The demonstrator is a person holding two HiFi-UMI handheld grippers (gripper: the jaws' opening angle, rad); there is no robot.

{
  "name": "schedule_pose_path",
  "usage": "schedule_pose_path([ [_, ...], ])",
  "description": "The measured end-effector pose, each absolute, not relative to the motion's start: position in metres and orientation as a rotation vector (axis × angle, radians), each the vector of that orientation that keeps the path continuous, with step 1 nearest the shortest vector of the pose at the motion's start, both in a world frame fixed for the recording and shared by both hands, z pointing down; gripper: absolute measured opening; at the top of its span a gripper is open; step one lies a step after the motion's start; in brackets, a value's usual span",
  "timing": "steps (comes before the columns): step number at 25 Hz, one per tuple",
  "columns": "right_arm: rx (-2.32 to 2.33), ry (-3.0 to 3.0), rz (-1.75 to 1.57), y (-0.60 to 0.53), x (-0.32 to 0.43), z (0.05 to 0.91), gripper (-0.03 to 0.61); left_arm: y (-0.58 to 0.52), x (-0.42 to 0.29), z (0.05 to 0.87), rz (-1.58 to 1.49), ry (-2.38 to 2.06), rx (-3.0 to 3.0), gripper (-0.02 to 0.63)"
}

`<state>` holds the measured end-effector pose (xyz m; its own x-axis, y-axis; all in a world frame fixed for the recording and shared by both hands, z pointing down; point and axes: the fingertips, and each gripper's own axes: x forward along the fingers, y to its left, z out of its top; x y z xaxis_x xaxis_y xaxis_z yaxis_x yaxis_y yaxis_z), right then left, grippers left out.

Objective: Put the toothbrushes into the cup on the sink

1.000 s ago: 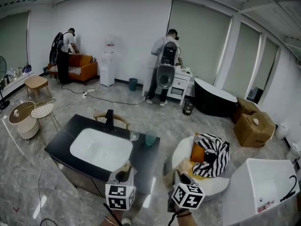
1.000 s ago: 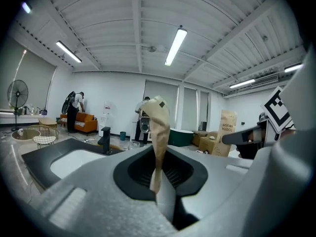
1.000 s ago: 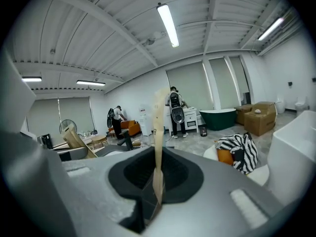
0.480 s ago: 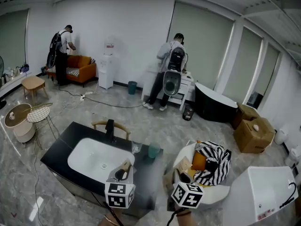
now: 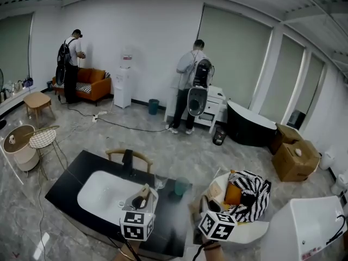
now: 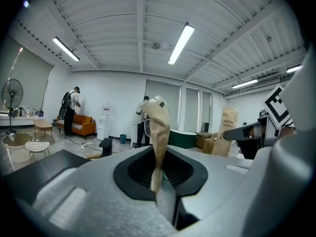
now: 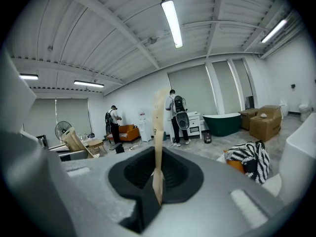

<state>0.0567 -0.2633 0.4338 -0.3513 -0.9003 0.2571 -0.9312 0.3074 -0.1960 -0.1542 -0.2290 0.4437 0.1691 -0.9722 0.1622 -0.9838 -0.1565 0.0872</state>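
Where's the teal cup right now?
Head view, centre: the teal cup stands on the black counter, right of the white basin, beside a clear glass.

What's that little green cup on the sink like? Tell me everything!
The green cup is small, plain and teal, perhaps plastic. It stands upright, mouth up, on the black counter, just past the white basin's far right corner. A clear glass stands close on its left; whether they touch is unclear. Nothing shows sticking out of it.
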Motion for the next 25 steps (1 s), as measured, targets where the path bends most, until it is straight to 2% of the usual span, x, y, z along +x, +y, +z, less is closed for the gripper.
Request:
schedule_pose_path([
  [25, 1.695, -2.459, 0.571, -0.34, 0.082, 0.455, 0.034, -0.289, -0.147, 0.468, 0.224, -1.944, 2.171, 0.038],
])
